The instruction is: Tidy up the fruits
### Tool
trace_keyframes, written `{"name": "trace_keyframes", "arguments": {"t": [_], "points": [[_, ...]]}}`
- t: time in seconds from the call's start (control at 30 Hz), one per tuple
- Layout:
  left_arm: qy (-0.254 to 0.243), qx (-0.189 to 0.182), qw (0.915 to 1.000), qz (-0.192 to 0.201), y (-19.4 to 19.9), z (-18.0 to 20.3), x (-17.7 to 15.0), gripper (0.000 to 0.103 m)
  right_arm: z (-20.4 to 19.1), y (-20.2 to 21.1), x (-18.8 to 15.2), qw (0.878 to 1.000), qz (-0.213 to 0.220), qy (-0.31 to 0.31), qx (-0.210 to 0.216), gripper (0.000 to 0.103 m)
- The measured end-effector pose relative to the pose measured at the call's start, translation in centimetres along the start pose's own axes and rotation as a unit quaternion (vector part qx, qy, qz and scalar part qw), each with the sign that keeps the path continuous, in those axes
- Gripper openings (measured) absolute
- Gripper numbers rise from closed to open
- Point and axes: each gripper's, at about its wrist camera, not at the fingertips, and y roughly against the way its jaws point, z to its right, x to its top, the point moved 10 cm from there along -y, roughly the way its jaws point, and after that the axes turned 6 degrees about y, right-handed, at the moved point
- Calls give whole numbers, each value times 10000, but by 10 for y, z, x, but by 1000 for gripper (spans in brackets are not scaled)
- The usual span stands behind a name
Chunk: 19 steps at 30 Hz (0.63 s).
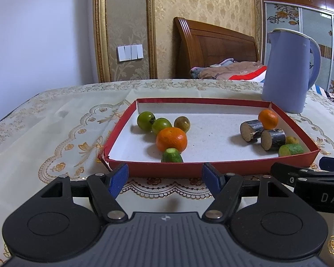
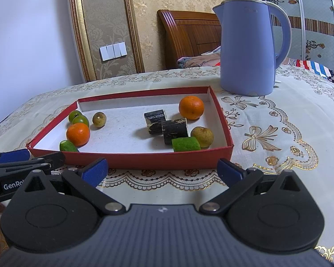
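A shallow red box (image 1: 211,166) (image 2: 144,160) with a white floor holds the fruit. At its left lie two green tomatoes (image 1: 145,120) (image 2: 79,118), a brown longan (image 1: 182,124) (image 2: 99,119), an orange (image 1: 171,139) (image 2: 78,134) and a cucumber piece (image 1: 172,155) (image 2: 68,146). At its right are a second orange (image 1: 268,118) (image 2: 191,107), two dark sugarcane pieces (image 1: 251,130) (image 2: 174,131), another longan (image 2: 202,136) and a cucumber piece (image 1: 291,149) (image 2: 186,144). My left gripper (image 1: 164,178) and right gripper (image 2: 162,170) both stand open and empty before the box's near wall.
A lilac kettle (image 1: 287,71) (image 2: 249,46) stands behind the box's right end. The table wears a cream cloth (image 2: 278,122) with gold embroidery. Beyond are a wooden headboard (image 1: 211,44), a bed and a wardrobe. The two grippers sit side by side.
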Motion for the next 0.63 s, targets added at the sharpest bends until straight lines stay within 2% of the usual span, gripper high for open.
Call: {"name": "trace_keyframes", "arguments": {"t": [0.13, 0.37, 0.53, 0.63], "points": [[56, 105, 9999, 23, 0, -3, 0, 72, 0, 0, 0, 10000, 2, 0, 2, 103], [13, 42, 10000, 12, 1, -2, -1, 72, 0, 1, 0, 10000, -10, -18, 20, 103], [-1, -125, 9997, -218, 0, -3, -9, 72, -2, 2, 0, 10000, -23, 27, 63, 103], [-29, -94, 9995, -308, 2, -6, -17, 72, -4, 0, -3, 9998, -141, 66, 114, 103]]}}
